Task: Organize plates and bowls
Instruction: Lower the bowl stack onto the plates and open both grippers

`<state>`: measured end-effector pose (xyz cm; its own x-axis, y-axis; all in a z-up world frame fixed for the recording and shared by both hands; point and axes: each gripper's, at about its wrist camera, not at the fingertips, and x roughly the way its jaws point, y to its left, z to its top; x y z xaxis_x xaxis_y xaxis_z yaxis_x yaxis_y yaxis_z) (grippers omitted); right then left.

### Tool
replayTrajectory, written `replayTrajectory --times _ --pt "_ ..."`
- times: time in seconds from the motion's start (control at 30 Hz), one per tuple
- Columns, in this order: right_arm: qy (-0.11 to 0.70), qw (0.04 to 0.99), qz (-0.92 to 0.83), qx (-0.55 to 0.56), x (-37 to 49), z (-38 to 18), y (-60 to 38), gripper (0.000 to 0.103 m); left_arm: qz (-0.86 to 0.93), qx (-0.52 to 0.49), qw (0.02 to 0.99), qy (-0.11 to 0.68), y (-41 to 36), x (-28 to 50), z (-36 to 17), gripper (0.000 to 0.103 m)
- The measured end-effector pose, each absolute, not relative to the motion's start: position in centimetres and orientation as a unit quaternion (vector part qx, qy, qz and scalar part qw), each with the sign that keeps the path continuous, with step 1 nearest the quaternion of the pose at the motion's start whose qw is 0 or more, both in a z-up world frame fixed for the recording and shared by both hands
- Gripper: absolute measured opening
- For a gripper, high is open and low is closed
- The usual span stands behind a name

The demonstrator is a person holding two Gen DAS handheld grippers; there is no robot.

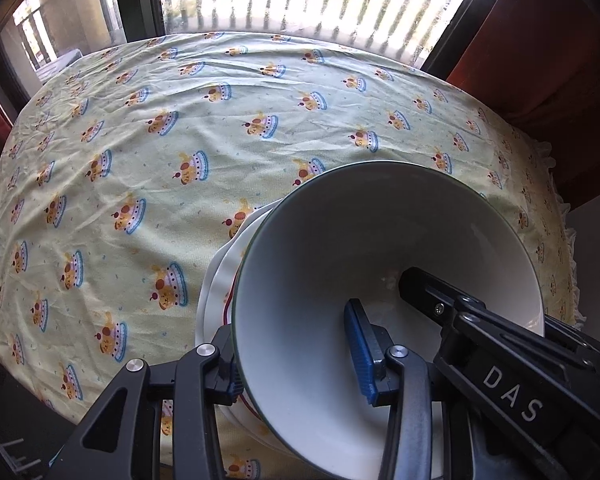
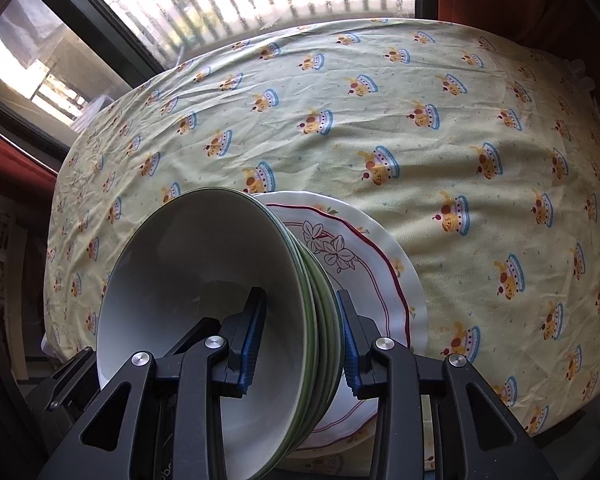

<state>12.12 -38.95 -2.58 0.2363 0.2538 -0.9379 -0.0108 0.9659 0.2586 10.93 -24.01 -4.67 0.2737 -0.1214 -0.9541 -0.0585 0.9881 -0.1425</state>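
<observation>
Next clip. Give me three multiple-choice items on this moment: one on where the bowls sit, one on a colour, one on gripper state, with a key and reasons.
1. Where does the stack of bowls sit?
A. On the flowered plate
B. On the bare tablecloth, away from any plate
C. On the windowsill

2. What colour is the scalloped line around that plate?
A. Blue
B. Dark red
C. Gold

3. How does the right gripper stand?
A. Wide open above the cloth
B. Shut on nothing
C. Shut on the bowl rims, one finger inside, one outside

Key:
1 A, the plate shows directly beneath and beside the bowls in the right wrist view.
2 B, a dark red wavy line runs round the plate.
3 C, the blue pads flank the stacked green rims. The left gripper grips the opposite wall likewise.
</observation>
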Motion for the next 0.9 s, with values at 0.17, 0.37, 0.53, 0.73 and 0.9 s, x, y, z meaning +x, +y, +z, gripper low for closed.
replayTrajectory --times 0.17,0.37,0.53,0.73,0.9 --pt "0.609 0.780 0.091 0.114 12.2 -2.9 -39.5 0.038 -0.015 -0.053 0.799 0.598 -24.7 11.0 -4.6 0.042" --pt "0.603 0.781 0.113 0.122 11.4 -3.2 -40.3 0.038 0.004 -0.068 0.798 0.598 -24.9 9.9 -4.8 0.043" --pt "0.592 0.788 0.128 0.111 11.1 -3.2 -40.4 0.038 0.028 -0.067 0.808 0.584 -25.5 9.1 -4.6 0.043" --pt "0.578 0.798 0.148 0.083 10.8 -3.0 -40.1 0.039 0.055 -0.068 0.816 0.571 -25.5 8.2 -4.5 0.045" --pt "0.589 0.793 0.117 0.102 10.6 -3.6 -41.3 0.064 0.056 -0.075 0.815 0.571 -24.9 7.9 -4.5 0.062"
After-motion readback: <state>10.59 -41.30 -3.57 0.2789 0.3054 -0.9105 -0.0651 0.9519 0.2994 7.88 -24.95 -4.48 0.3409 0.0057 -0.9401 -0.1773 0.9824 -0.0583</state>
